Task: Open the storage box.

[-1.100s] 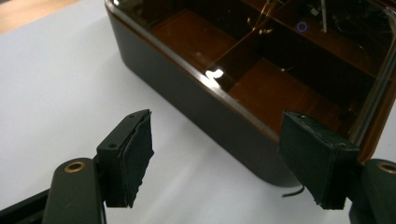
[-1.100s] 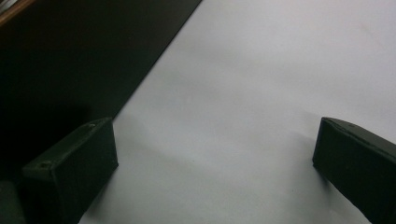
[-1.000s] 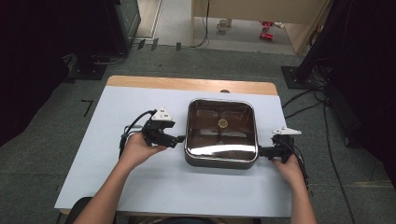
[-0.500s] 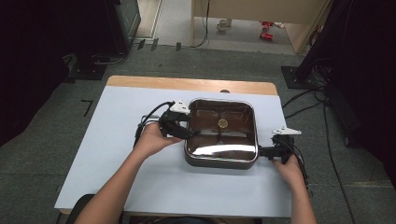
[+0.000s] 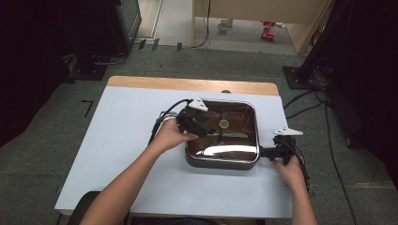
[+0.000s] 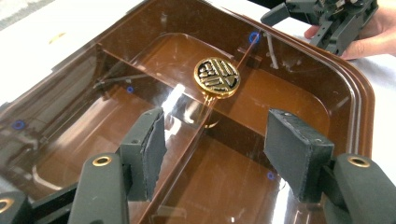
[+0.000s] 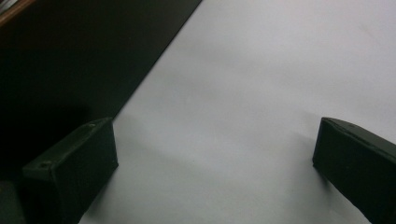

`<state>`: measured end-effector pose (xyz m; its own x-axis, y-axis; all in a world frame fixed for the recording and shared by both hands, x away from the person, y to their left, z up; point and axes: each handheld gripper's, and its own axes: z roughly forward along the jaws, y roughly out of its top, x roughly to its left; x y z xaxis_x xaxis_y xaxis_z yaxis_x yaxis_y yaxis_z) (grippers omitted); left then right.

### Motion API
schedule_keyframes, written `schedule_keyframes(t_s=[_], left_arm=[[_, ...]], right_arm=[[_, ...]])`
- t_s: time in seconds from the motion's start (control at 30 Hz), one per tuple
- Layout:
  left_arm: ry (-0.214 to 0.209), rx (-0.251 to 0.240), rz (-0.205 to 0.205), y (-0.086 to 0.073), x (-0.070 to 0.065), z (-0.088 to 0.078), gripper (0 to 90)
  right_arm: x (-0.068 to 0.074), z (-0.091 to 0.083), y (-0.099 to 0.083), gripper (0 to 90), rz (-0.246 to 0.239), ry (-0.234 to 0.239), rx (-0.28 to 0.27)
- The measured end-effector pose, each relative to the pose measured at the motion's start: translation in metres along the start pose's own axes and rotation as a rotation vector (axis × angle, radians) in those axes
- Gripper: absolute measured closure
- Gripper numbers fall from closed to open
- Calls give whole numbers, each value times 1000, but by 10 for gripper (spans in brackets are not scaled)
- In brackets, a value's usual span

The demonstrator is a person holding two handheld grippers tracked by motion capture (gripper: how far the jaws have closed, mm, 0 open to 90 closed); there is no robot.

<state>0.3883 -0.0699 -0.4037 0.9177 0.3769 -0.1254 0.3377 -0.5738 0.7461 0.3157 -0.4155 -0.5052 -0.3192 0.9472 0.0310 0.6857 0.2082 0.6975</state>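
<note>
Brown box (image 5: 223,159) sat right of centre on the surface (image 5: 117,140), nearer its right edge than its left. It was square with rounded corners and a glossy see-through lid (image 6: 280,88). A gold round knob (image 6: 217,77) stood at the lid's middle, and dividers showed through the lid as compartments inside.

My left tongs (image 5: 206,127) hung over the left part of the lid, pointing toward the knob. Their jaws had just been closing, yet a clear gap stood between the pads (image 6: 149,144), which gripped nothing. The knob lay ahead of the pads, not between them. I could not tell whether the pads touched the lid.

My right tongs (image 5: 264,152) were at the box's right side near its front right corner, low on the surface. In the right gripper view the jaws stood wide apart with bare surface between them, and the dark wall of the box lay off beside one jaw. They held nothing; I could not tell whether they touched the box.

My left forearm (image 5: 126,183) came in from the surface's front edge, and my right hand (image 5: 288,171) was close to its right edge. Cables (image 5: 162,119) trailed from the left tongs across the surface.
</note>
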Motion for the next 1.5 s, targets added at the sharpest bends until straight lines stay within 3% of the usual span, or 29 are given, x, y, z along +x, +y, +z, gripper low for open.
schedule_keyframes(t_s=[0.13,0.27,0.53,0.67,0.9,1.17,1.33,1.43,1.47,1.5], left_arm=[[-6,-12,16,3,-3,8,391],[1,17,41,5,-3,24,404],[28,12,37,8,2,40,420],[3,2,35,8,4,46,442],[1,-16,72,10,-1,51,582],[3,-27,68,14,-4,42,592],[-1,-54,67,21,-8,19,592],[-3,-81,52,24,-9,5,592],[-1,-98,39,25,-8,-7,592],[-1,-98,39,25,-8,-7,592]], right_arm=[[0,0,0,0,0,0,0],[0,0,0,0,1,0,0],[0,0,0,0,4,0,1],[0,0,0,0,3,-1,0],[0,0,0,0,3,0,0],[0,0,0,0,2,0,1],[0,0,0,0,3,0,0],[0,0,0,0,1,-1,-3],[0,0,0,0,1,0,-1],[0,0,0,0,1,0,-1]])
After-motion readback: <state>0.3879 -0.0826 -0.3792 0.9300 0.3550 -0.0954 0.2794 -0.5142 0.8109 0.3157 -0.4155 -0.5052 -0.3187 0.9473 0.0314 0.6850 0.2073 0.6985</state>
